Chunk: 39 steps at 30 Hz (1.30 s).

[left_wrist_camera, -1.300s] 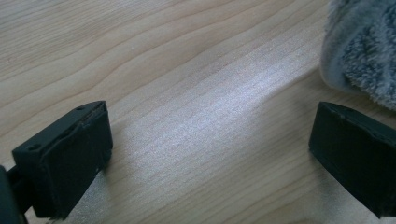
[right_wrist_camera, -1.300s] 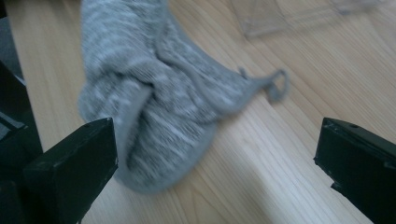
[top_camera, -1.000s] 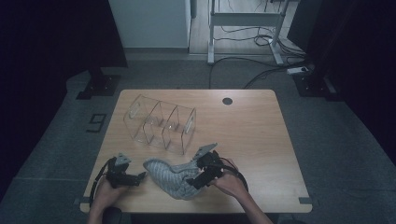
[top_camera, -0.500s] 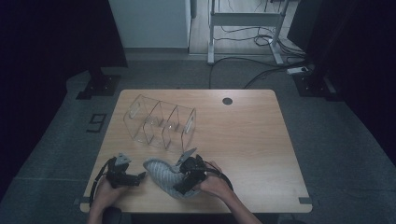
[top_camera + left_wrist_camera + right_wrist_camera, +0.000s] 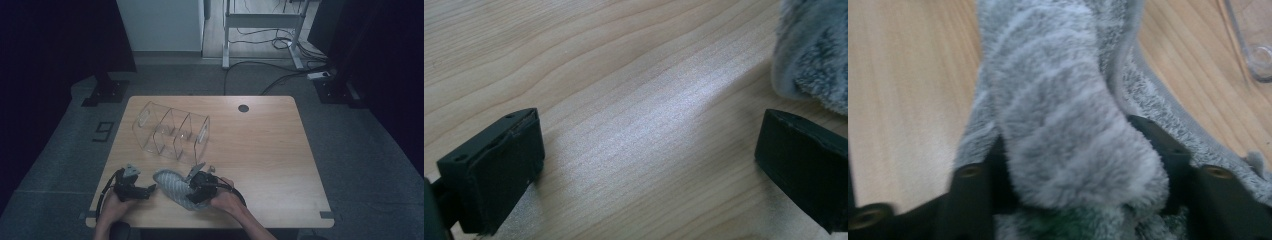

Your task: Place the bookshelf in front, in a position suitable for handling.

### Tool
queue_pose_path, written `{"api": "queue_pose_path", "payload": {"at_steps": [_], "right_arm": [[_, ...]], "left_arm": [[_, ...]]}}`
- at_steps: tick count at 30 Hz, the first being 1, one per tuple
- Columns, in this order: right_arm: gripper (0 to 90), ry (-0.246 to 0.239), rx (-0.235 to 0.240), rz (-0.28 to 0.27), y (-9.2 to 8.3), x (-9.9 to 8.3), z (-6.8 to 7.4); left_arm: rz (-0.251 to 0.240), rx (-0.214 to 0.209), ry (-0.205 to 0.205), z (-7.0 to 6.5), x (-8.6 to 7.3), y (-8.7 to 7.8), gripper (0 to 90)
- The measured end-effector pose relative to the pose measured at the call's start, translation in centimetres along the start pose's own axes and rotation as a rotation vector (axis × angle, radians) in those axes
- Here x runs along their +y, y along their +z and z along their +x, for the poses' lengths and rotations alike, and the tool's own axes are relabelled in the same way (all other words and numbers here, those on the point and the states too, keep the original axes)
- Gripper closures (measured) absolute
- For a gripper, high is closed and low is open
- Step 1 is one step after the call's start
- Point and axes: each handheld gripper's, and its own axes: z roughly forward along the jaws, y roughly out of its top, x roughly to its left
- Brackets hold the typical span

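Wooden table [image 5: 270, 150], lower centre: right gripper [image 5: 196, 187], jaws just closing, pinches fuzzy grey sock [image 5: 1068, 145] to lift it; left gripper [image 5: 649, 165] spread, idle beside it.

You have one wooden table [image 5: 270, 150] in front of you. On it sit one grey striped fluffy sock [image 5: 172, 186] and one clear plastic organizer [image 5: 172, 131] with three compartments. You hold two grippers: the left gripper [image 5: 150, 189] and the right gripper [image 5: 191, 194].
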Motion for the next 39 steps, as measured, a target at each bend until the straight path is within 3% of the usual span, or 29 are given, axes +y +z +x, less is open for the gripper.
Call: {"api": "queue_pose_path", "payload": {"at_steps": [5,10,25,30,39], "right_arm": [[58.9,0.0,0.01,-0.011,-0.4,-0.1,0.2],[60.3,0.003,0.025,-0.014,-1.0,0.2,0.2],[60.4,-0.01,0.018,-0.086,-5.9,1.9,0.2],[60.3,-0.005,0.007,-0.084,-6.7,1.3,-0.3],[60.1,0.054,-0.028,-0.108,-9.2,-0.8,-1.8]], "left_arm": [[0.001,0.0,0.0,0.0,0.0,0.0,0.0],[0.001,0.0,0.0,0.0,0.0,0.0,0.0],[0.0,0.0,0.001,0.0,0.0,0.0,0.0],[-0.001,0.0,0.0,0.0,0.0,0.0,0.0],[-0.001,0.001,0.0,0.0,0.0,0.0,0.0]]}}
